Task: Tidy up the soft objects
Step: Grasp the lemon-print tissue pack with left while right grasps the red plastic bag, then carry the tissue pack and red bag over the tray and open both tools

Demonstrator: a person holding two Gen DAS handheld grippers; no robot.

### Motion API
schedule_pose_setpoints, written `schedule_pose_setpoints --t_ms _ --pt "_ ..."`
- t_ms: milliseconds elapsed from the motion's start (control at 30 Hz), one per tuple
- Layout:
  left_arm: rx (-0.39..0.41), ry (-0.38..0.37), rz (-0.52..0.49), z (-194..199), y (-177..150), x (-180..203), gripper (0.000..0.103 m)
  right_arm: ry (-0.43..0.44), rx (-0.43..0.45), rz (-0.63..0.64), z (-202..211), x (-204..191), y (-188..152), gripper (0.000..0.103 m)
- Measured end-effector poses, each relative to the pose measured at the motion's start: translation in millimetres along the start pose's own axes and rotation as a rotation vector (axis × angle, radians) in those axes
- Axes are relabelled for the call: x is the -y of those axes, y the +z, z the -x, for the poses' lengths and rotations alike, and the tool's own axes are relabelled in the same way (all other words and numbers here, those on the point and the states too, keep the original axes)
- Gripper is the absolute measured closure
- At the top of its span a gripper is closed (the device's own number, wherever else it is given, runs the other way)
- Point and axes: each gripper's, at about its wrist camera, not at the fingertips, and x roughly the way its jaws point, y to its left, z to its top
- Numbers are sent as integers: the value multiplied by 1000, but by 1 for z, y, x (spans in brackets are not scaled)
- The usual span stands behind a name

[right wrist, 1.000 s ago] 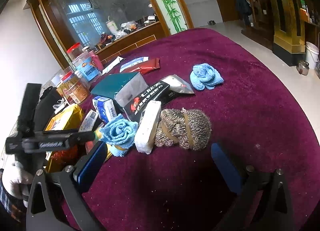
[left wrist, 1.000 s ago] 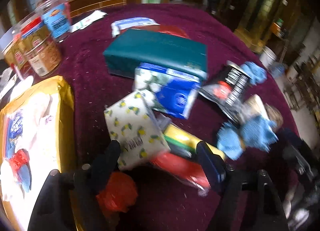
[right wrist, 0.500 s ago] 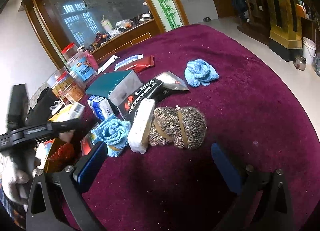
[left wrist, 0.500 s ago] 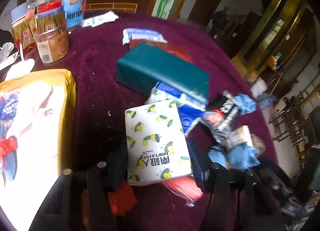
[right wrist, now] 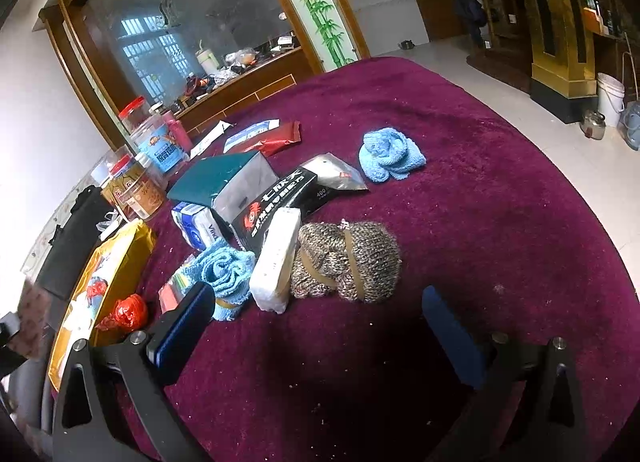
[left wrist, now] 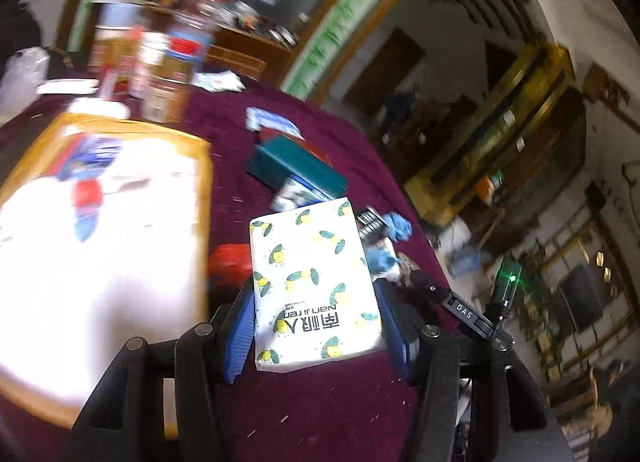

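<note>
My left gripper (left wrist: 316,326) is shut on a white tissue pack with a lemon print (left wrist: 312,286) and holds it lifted above the maroon table (left wrist: 320,414). My right gripper (right wrist: 316,326) is open and empty, low over the table near its front. Ahead of it lie a brown knitted bundle (right wrist: 348,260), a white tissue pack (right wrist: 276,258), a rolled light-blue towel (right wrist: 224,270) and a second blue knitted piece (right wrist: 390,156) further back.
A large yellow-and-white bag (left wrist: 96,238) lies at the left, with a red crumpled wrapper (right wrist: 128,312) beside it. A green box (right wrist: 216,178), a black packet (right wrist: 276,202), a blue tissue pack (right wrist: 196,224) and several jars (right wrist: 148,166) stand behind.
My left gripper closed on the lemon-print tissue pack and lifted it off the pile, swinging up and left. My right gripper stayed open, almost still.
</note>
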Motion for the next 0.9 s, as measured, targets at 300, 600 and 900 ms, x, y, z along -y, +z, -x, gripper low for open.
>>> schedule_pose_setpoints --t_ms 300,600,900 --pt "138 89 104 74 -26 -60 43 218 -88 295 20 -117 -13 0" --pt "124 75 171 80 -44 -98 43 128 -178 949 -50 -230 -49 15" --pt "138 96 218 91 -45 -128 43 196 -300 978 -95 -254 -54 56"
